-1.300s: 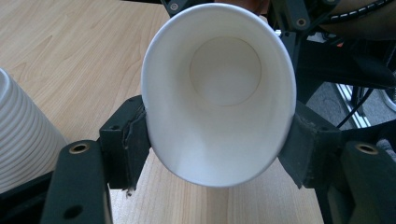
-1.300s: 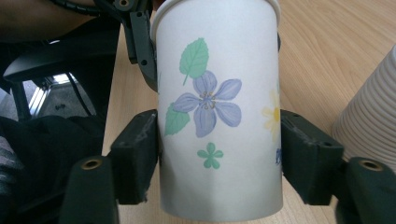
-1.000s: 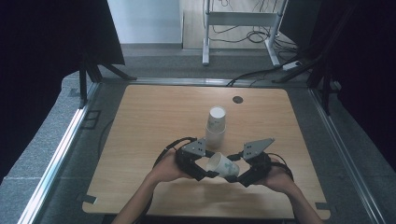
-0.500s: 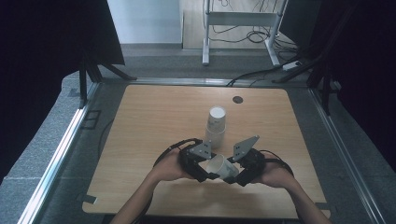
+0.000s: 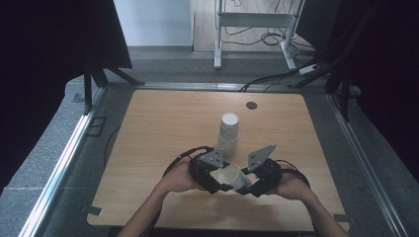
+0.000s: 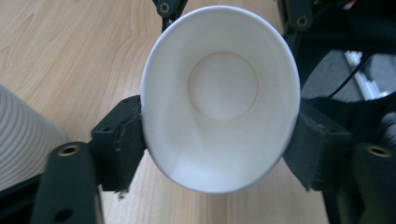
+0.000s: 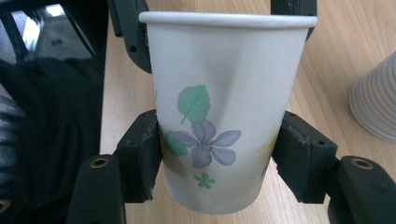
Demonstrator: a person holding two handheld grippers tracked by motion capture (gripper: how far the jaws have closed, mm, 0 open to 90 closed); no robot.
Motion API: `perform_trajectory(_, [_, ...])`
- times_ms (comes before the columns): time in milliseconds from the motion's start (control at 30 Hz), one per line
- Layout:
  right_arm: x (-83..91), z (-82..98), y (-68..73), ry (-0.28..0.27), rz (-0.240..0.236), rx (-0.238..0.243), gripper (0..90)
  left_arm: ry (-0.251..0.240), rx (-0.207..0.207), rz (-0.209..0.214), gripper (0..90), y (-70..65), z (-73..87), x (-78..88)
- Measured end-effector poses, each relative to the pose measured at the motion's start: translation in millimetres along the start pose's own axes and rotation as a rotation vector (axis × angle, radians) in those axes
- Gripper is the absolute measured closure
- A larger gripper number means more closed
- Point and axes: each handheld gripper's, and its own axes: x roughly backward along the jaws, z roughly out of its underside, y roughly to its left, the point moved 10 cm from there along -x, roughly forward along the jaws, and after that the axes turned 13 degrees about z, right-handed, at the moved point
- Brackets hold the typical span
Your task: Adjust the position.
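A white paper cup with a flower print lies on its side between my two grippers, above the table's near edge. My left gripper has its pads against the two sides of the cup's rim, which looks slightly oval; its jaws have just been opening. My right gripper has just closed on the cup's lower body, and its pads press in and dent the wall. An upside-down stack of cups stands just beyond.
The wooden table has a small dark round cap near its far edge. The ribbed cup stack shows at the left edge of the left gripper view and at the right edge of the right gripper view. Cables trail from both grippers.
My right gripper has moved in leftward toward the left one and shut on the cup's body. The left hand has stayed where it was.
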Motion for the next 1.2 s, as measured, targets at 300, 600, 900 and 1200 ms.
perform_trajectory(300, [5.0,-2.9,-2.0,-0.141,0.018,-0.063,36.2,-0.097,0.017,0.006,17.5,0.6,-8.0,4.3])
perform_trajectory(600, [1.9,-2.6,-0.6,-0.255,0.029,-0.117,35.9,-0.168,0.028,0.011,17.5,1.3,-15.5,6.5])
perform_trajectory(900, [1.2,-4.5,-0.8,-0.297,0.041,-0.138,35.9,-0.186,0.019,0.004,18.3,1.4,-19.5,3.8])
perform_trajectory(1200, [-1.5,-5.7,-0.2,-0.309,0.038,-0.146,35.8,-0.18,0.007,-0.019,26.1,2.8,-18.9,5.8])
